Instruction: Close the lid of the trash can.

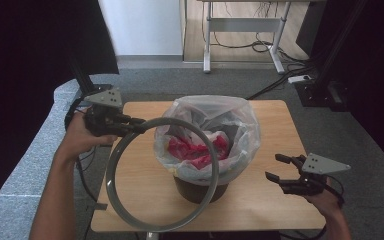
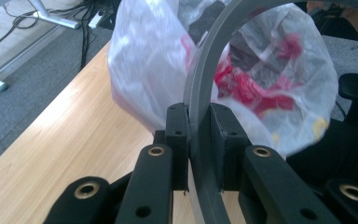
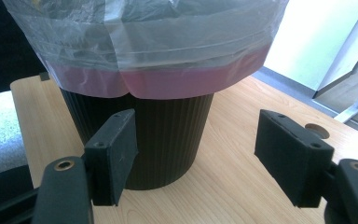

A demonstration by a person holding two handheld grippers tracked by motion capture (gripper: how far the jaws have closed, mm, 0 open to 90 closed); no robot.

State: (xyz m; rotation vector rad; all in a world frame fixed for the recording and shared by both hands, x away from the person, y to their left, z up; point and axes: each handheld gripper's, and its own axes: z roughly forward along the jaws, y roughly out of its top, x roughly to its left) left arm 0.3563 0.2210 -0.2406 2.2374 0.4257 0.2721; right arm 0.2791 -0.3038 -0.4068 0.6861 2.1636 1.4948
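The left gripper (image 1: 139, 125) pinches the grey ring (image 1: 162, 175), which hangs tilted beside and probably just touching the bin bag (image 1: 207, 130) on its left, while the right gripper (image 1: 279, 169) waits spread open.

Overhead, two close views; shared bin (image 1: 200, 187)

– What carries everything here?
– A light wooden tabletop (image 1: 270, 130), standing on grey carpet floor (image 1: 180, 82).
– And what sits directly on it?
– A dark ribbed bin (image 1: 200, 190), about the middle, slightly nearer, lined with a clear bag (image 1: 240, 125).
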